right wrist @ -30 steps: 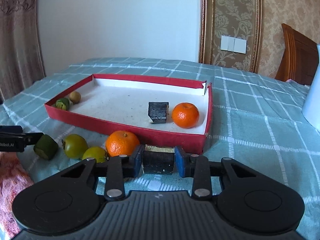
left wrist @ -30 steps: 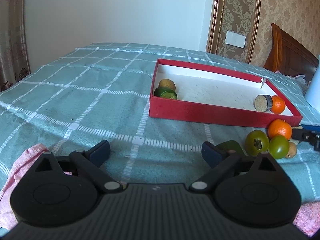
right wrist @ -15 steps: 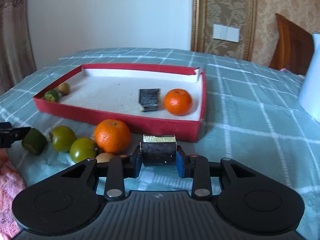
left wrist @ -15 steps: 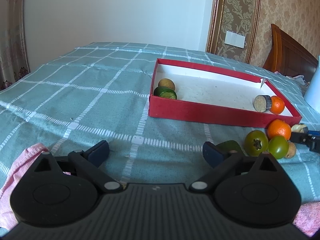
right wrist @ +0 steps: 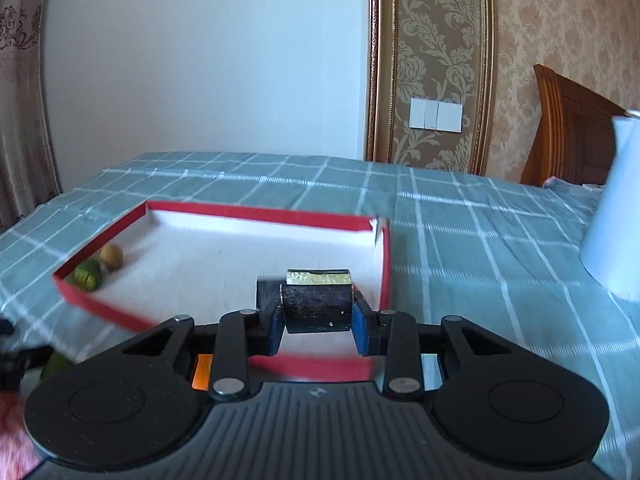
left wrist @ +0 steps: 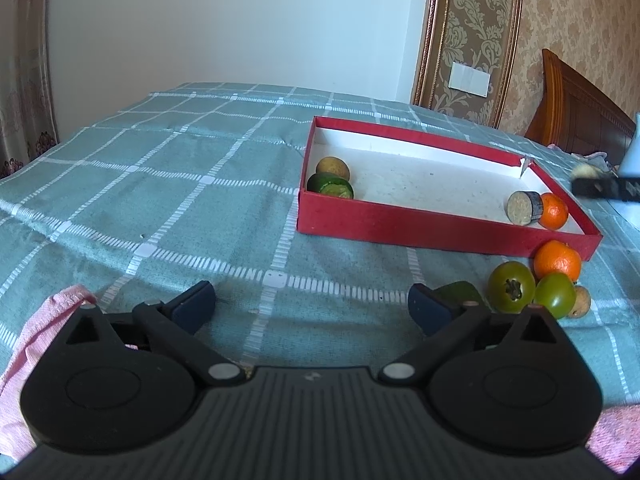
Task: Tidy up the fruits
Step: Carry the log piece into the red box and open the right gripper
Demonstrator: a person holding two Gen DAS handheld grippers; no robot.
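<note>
Checked bedspread [left wrist: 168,200] under both wrists — my right gripper [right wrist: 318,320] is clamped on a dark chunk [right wrist: 316,304] over the red box [right wrist: 224,312], I'd judge to set it by its twin. My left gripper [left wrist: 310,308] waits spread wide and empty near the loose fruit [left wrist: 556,260]; the twin and an orange sit hidden behind the chunk.

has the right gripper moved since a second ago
Yes. The right gripper, jaws shut on the dark cut piece, has risen and gone forward: it was in front of the red box's near wall and now hangs over the box floor.
</note>
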